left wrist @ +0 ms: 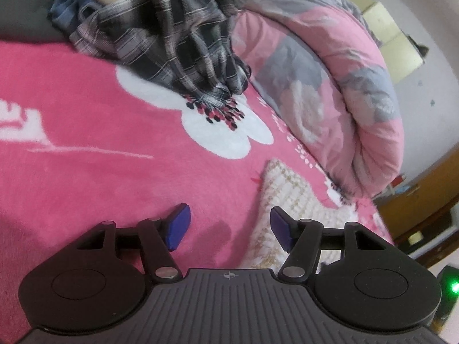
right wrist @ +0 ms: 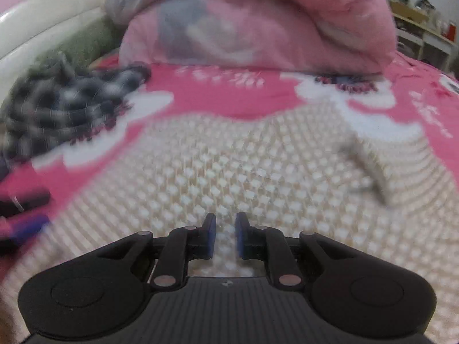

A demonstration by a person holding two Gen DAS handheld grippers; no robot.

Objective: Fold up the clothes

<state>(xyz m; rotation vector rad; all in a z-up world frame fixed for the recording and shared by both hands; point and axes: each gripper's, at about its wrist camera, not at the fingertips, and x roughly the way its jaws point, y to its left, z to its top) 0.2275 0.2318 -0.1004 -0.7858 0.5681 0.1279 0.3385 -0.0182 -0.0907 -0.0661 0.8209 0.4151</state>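
A cream knitted garment (right wrist: 243, 172) lies spread on the pink blanket (right wrist: 218, 97); its corner shows in the left wrist view (left wrist: 292, 200). My right gripper (right wrist: 225, 236) is low over the garment's near part, jaws narrowly apart with knit fabric showing between them; whether it grips is unclear. My left gripper (left wrist: 229, 223) is open and empty, hovering over the pink blanket (left wrist: 86, 186) just left of the garment's corner. A dark plaid scarf (left wrist: 178, 43) with red-black tassels lies bunched further back; it also shows in the right wrist view (right wrist: 66, 106).
A rolled pink and grey quilt (left wrist: 330, 80) lies along the bed's far side, also in the right wrist view (right wrist: 258, 25). Blue and beige clothes (left wrist: 83, 0) lie behind the scarf. A white headboard (right wrist: 43, 11) and shelves (right wrist: 424, 31) stand beyond the bed.
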